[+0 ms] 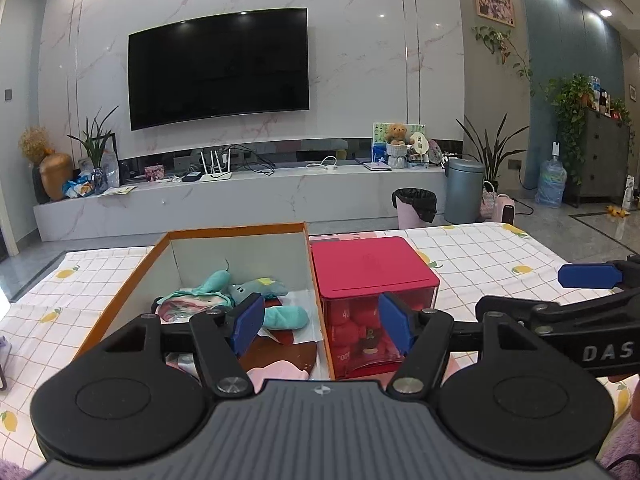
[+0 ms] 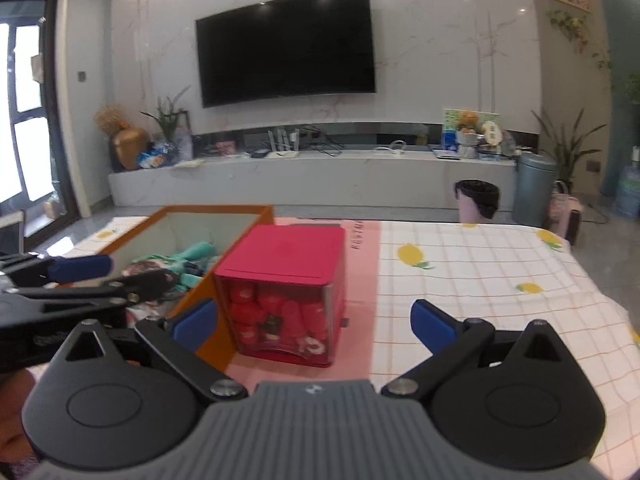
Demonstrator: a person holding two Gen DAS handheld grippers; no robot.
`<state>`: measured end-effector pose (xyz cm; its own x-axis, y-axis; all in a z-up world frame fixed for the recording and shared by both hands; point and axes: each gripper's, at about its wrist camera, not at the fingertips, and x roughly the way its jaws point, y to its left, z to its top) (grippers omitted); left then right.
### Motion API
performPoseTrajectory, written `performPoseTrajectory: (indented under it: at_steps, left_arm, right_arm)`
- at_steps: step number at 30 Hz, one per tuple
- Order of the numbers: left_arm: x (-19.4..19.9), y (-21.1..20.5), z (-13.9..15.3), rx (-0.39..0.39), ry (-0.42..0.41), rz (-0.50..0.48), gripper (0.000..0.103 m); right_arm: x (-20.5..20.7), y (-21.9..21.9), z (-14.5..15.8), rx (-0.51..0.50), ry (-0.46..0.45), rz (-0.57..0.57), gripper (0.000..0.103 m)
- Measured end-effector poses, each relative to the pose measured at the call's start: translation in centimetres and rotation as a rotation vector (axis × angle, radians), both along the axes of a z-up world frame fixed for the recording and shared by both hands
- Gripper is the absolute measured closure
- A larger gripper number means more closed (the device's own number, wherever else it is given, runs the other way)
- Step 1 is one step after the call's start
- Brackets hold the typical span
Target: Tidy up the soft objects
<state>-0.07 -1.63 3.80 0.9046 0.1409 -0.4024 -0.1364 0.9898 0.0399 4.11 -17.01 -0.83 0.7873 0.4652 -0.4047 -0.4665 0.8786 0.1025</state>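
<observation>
An orange-rimmed cardboard box (image 1: 236, 236) stands on the table and holds several soft toys and cloths, among them a teal plush (image 1: 280, 316). It also shows in the right wrist view (image 2: 208, 216). A red box with a clear front (image 1: 372, 268) stands right beside it, filled with red soft pieces; it shows in the right wrist view (image 2: 288, 276) too. My left gripper (image 1: 322, 322) is open and empty, over the seam between the two boxes. My right gripper (image 2: 316, 324) is open wide and empty, in front of the red box.
The table has a checked cloth with lemon prints (image 2: 500, 280) and a pink strip under the red box. Behind the table are a TV wall, a low marble bench (image 1: 280, 192), a pink bin (image 1: 414, 208) and a grey bin (image 1: 464, 190).
</observation>
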Motion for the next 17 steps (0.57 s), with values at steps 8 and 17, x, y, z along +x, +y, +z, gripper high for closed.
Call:
performPoseTrajectory:
  at_steps: [8,17]
  left_arm:
    - [-0.04,0.56,0.02,-0.032,0.006,0.001,0.026]
    - [-0.17,0.82,-0.24,-0.062,0.018,-0.001,0.026]
  right_arm:
    - [0.67,0.35,-0.85,-0.048,0.041,-0.029,0.003]
    - [0.24,0.81,-0.88,-0.057,0.033,0.000,0.003]
